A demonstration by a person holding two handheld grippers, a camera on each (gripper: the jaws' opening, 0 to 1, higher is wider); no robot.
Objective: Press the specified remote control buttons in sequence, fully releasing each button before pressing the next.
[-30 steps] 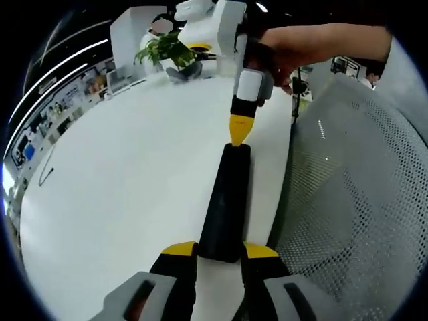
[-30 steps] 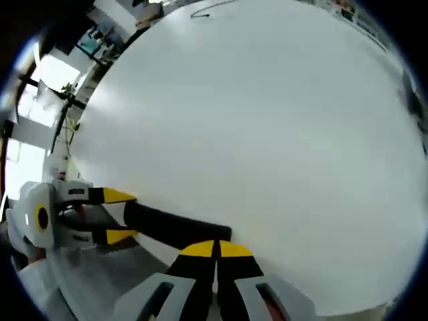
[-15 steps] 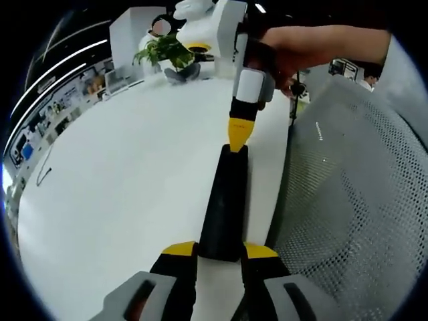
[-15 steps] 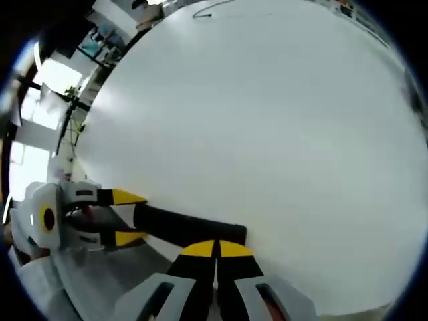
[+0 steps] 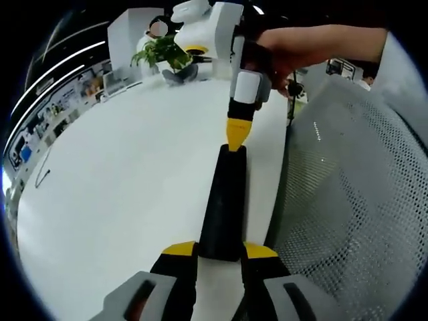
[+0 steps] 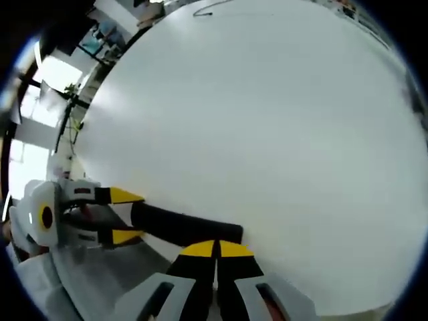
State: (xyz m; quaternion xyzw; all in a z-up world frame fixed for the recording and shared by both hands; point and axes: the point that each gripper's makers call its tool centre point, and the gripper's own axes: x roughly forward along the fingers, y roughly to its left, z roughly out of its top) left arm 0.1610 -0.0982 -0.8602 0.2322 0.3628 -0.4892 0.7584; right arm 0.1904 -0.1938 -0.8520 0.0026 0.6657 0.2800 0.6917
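Remote control (image 5: 224, 207) sits clamped between the left tongs (image 5: 221, 250); the closed right tongs (image 5: 237, 136) touch its far end.

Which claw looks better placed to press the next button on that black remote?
Probably the right. The right claw is shut, its yellow tips at the remote's far end. The left claw is shut on the remote's near end, steadying it on the table, so it isn't free.

White table (image 5: 134, 174) w/ potted plant (image 5: 164, 50) at far edge, thin dark cable (image 5: 41, 177) nearby; perforated mesh chair back (image 5: 354, 200) just beside.
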